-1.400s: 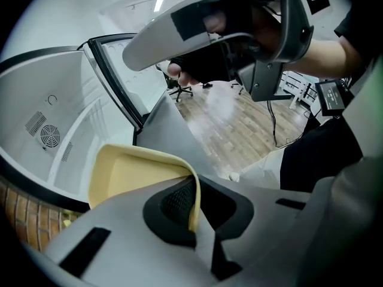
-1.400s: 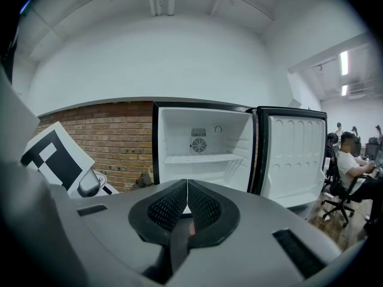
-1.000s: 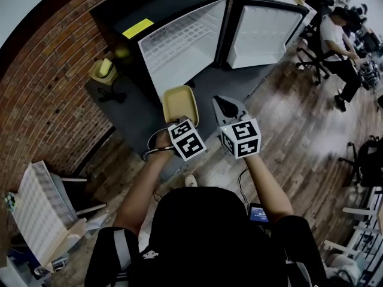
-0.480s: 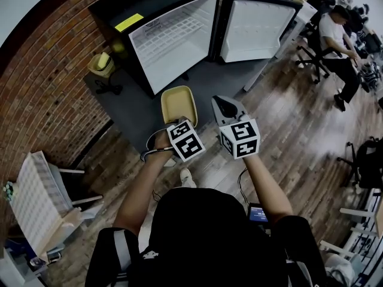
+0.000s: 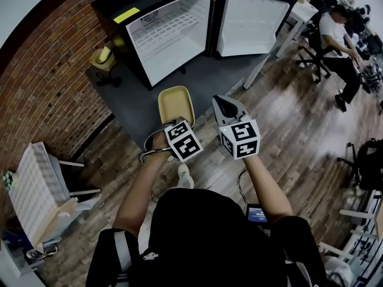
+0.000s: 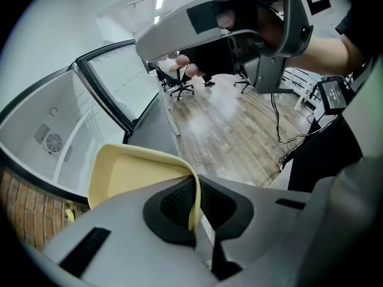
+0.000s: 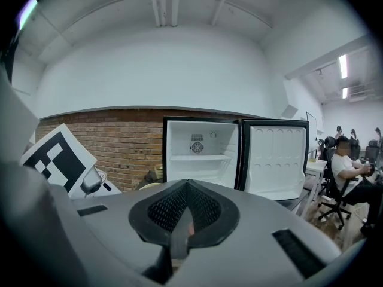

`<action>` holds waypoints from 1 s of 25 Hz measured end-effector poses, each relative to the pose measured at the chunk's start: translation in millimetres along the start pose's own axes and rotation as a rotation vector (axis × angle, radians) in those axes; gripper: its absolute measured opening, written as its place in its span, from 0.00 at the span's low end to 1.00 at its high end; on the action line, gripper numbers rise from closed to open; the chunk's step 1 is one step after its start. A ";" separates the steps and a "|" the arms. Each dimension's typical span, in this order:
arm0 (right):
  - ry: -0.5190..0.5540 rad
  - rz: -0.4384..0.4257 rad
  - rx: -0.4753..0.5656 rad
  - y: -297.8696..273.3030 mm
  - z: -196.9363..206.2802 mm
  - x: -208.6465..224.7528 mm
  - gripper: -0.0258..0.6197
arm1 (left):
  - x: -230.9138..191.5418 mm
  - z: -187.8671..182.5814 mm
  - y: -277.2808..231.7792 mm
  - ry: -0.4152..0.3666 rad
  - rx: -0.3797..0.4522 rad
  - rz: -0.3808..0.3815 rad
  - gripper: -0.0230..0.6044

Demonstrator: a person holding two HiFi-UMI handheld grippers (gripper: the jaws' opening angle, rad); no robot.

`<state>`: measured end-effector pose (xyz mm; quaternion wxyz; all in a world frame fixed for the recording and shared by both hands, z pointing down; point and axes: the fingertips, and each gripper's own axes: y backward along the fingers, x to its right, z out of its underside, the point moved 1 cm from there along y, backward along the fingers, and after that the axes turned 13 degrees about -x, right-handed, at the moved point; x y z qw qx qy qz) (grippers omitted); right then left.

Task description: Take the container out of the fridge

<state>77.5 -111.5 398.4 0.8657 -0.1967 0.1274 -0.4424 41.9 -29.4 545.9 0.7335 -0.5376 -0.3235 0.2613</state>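
Moved: container (image 5: 175, 103) carried farther from white-lined fridge (image 5: 170, 34).
Container: pale yellow, smooth, shallow rounded-rectangle tray.
Left gripper (image 5: 173, 123): clamped on its thin rim.
Right gripper (image 5: 225, 106): jaws together, empty.

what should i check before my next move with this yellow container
1. Left gripper shut on the yellow container rim: ok.
2. Container clear of the fridge: ok.
3. Right gripper shut with nothing between its jaws: ok.
4. Fridge door closed: not ok, it stands open.
5. Spot to set the container down: cannot tell.
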 end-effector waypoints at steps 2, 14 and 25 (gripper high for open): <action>-0.001 0.001 0.001 9.7 4.8 -1.0 0.10 | 11.4 0.1 2.0 0.001 -0.004 -0.001 0.07; 0.010 -0.012 0.014 53.5 27.9 -16.1 0.10 | 64.1 6.1 11.9 0.023 -0.007 -0.016 0.07; 0.013 -0.016 0.025 71.4 35.7 -20.1 0.10 | 86.1 4.9 12.8 0.022 -0.014 -0.016 0.07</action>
